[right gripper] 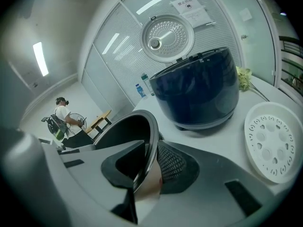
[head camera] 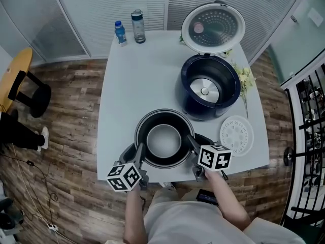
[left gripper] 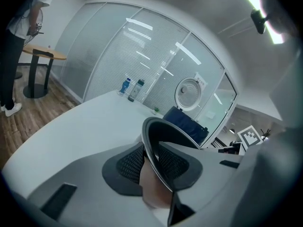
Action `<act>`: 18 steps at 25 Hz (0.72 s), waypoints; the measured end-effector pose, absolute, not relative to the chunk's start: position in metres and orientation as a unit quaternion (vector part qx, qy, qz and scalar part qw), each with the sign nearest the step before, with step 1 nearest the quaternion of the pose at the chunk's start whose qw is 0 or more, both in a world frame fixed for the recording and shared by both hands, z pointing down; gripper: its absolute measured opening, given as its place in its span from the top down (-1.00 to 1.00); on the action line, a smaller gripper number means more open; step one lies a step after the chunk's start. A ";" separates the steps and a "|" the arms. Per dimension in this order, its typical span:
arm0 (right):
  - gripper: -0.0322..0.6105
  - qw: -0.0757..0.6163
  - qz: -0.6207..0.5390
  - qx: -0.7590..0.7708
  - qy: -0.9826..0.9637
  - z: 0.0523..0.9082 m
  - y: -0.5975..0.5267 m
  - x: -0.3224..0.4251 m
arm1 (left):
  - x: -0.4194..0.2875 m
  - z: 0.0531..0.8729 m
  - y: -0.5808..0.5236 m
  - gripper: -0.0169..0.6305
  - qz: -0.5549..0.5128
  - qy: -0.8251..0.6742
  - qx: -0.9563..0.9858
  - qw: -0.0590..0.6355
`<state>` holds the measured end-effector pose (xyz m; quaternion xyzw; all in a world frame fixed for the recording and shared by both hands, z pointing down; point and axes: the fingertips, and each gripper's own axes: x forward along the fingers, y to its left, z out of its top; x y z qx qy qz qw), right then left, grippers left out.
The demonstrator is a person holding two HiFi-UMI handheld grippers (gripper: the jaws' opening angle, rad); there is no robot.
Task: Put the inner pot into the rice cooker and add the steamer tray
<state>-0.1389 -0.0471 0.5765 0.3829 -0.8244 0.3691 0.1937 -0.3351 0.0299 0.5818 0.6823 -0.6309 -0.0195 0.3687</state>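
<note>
Dark, round metal inner pot (head camera: pixel 163 139): near edge of white table (head camera: pixel 142 80), near-left of open navy rice cooker (head camera: pixel 209 88). Rigid, smooth, probably slippery; best taken by rim. Held: left gripper (head camera: pixel 138 154) and right gripper (head camera: pixel 193 145) clamp opposite rim sides.

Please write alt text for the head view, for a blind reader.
The left gripper and right gripper hold the inner pot by its rim at the near edge of the table. Behind stands the open rice cooker, the steamer tray to the pot's right.

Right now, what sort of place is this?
Likely an office or lab room, not a kitchen: frosted glass partitions with blinds, a plain white table holding the rice cooker, wood-look floor.
</note>
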 end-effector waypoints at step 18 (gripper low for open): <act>0.62 0.129 0.330 0.358 -0.864 0.500 -0.054 -0.156 | -0.351 0.509 0.027 0.66 -0.063 -0.649 0.692 0.309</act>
